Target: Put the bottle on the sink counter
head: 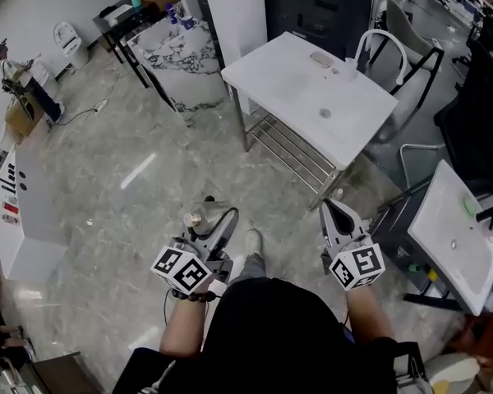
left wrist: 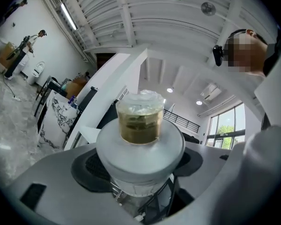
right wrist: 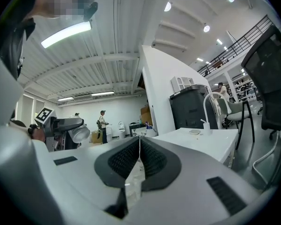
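Observation:
A small frosted white bottle [left wrist: 139,144] with a clear cap over amber contents stands upright between the jaws of my left gripper [left wrist: 140,162], which is shut on it. In the head view the bottle [head: 197,217] shows at the tip of the left gripper [head: 210,222], low over the floor. My right gripper [head: 335,209] is level beside it, shut with nothing held; its pads [right wrist: 150,159] meet. The white sink counter [head: 289,79] with its curved faucet [head: 380,43] lies ahead, apart from both grippers. The right gripper view shows this counter [right wrist: 201,137] and the held bottle [right wrist: 79,134].
A marble-patterned table [head: 179,54] stands at the back left, and a chair [head: 417,46] behind the counter. A second white basin [head: 453,238] is at the right, and a white cabinet [head: 23,220] at the left. Two people [right wrist: 102,124] stand far off.

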